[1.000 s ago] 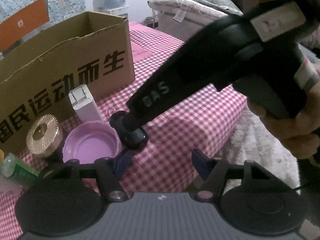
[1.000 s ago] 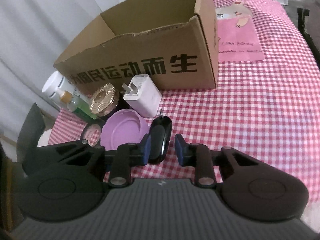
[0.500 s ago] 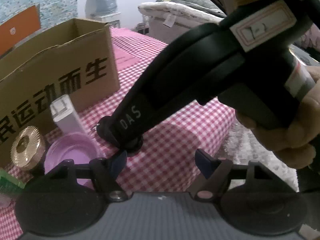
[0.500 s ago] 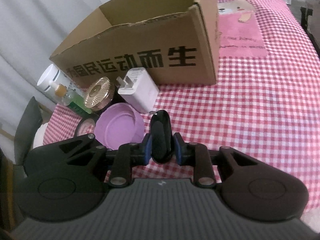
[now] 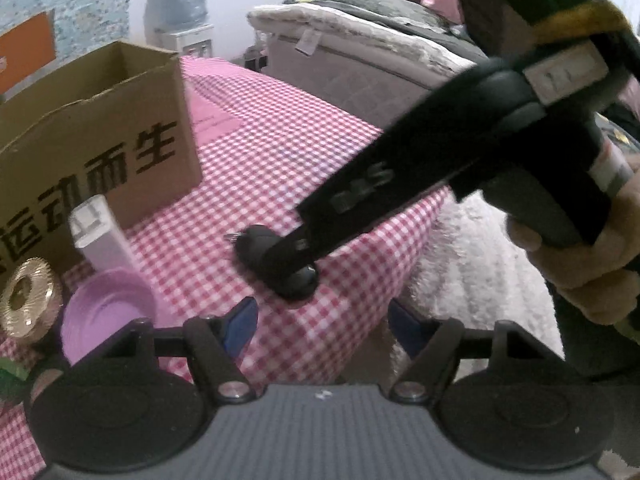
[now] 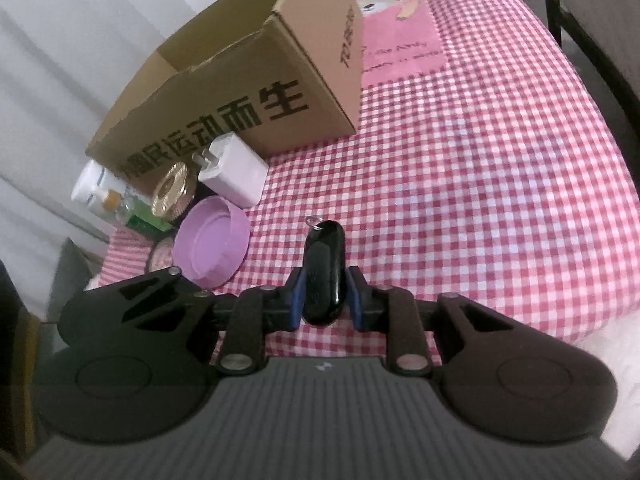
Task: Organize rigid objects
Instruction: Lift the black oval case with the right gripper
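My right gripper (image 6: pixel 325 298) is shut on a black oval key fob (image 6: pixel 323 270) with a small metal ring at its far end, held just above the red-checked tablecloth. In the left wrist view the fob (image 5: pixel 276 262) shows under the right gripper's fingers (image 5: pixel 320 236). My left gripper (image 5: pixel 320 320) is open and empty, close behind the fob. An open cardboard box (image 6: pixel 256 92) stands beyond. A white charger (image 6: pixel 234 170), a gold lid (image 6: pixel 172 190) and a purple lid (image 6: pixel 212 246) lie before it.
A white pump bottle (image 6: pixel 94 192) and a green bottle (image 6: pixel 140 220) stand left of the gold lid. A pink cartoon patch (image 6: pixel 400 48) lies on the cloth right of the box. The table's near edge (image 5: pixel 424 248) drops to white fluffy fabric.
My right gripper closed on the key fob and lifted it slightly, moving it right, away from the purple lid. My left gripper stayed open, its view shifting.
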`<state>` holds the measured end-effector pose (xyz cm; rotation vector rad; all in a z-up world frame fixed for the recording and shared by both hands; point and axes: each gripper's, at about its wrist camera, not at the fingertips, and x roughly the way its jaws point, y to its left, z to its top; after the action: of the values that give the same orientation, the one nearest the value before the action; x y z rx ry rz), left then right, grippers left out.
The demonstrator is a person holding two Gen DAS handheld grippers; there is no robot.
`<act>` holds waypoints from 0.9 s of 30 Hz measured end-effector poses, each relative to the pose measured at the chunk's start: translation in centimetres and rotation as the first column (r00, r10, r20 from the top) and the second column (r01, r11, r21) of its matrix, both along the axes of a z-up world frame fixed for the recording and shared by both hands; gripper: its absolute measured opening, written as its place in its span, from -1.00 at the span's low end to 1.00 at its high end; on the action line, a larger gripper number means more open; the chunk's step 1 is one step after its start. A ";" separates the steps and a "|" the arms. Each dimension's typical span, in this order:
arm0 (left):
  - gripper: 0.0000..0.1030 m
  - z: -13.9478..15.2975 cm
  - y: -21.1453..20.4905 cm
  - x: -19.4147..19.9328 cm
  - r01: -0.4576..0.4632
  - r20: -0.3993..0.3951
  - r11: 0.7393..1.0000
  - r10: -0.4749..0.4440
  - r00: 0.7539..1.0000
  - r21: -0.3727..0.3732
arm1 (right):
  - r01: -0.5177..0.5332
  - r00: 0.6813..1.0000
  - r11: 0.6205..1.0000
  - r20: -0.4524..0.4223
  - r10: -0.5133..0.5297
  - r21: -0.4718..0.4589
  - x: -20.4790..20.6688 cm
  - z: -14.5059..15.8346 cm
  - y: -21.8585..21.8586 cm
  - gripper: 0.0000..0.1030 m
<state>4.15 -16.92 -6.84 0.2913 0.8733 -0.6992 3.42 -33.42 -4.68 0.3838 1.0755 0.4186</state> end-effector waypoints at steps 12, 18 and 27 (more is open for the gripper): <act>-0.09 -0.2 0.4 2.4 -0.060 -0.048 0.998 0.059 0.997 -0.025 | 0.033 0.999 0.994 -0.033 -0.029 0.108 0.7 -0.7 -0.9 -0.53; -0.27 0.0 1.0 2.9 -0.084 -0.068 0.996 0.081 0.994 -0.039 | 0.028 1.000 0.986 0.006 -0.030 0.166 0.2 0.1 -1.4 -0.53; -0.36 0.2 1.0 2.8 -0.087 -0.060 0.995 0.085 0.995 -0.037 | 0.015 1.000 0.988 -0.015 -0.013 0.155 0.5 -0.7 -0.7 -0.57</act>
<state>6.92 -15.87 -6.67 0.1975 0.9207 -0.6465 3.96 -34.08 -5.39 0.5330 1.0566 0.4890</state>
